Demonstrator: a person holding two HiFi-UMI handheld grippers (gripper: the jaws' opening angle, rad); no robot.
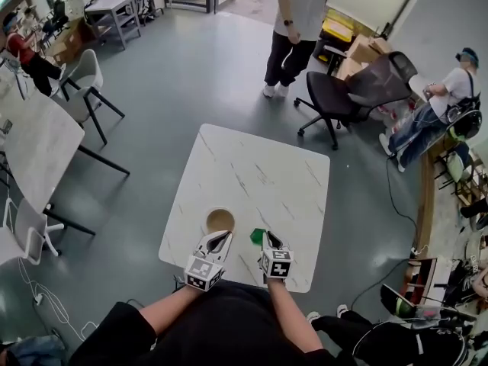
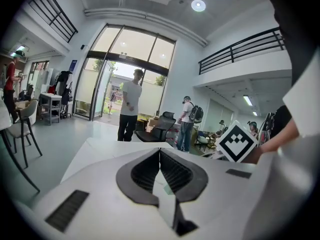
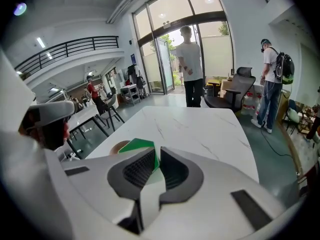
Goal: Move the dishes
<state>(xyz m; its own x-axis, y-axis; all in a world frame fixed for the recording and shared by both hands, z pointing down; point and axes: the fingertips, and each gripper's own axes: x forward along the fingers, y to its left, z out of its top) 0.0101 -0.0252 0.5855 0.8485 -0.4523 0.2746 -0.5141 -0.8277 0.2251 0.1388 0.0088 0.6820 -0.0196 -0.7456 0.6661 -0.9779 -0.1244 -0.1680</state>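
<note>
Table: right fingers pinch green dish.

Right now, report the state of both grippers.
Left gripper: closed, nothing between its jaws.
Right gripper: closed on the edge of the green dish.

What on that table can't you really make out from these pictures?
- Green dish: shape unclear; it is tiny in the head view and mostly behind the jaws of the right gripper in the right gripper view.
- Brown bowl: its near rim is covered by the left gripper in the head view, so contact cannot be told; the left gripper view does not show it.
</note>
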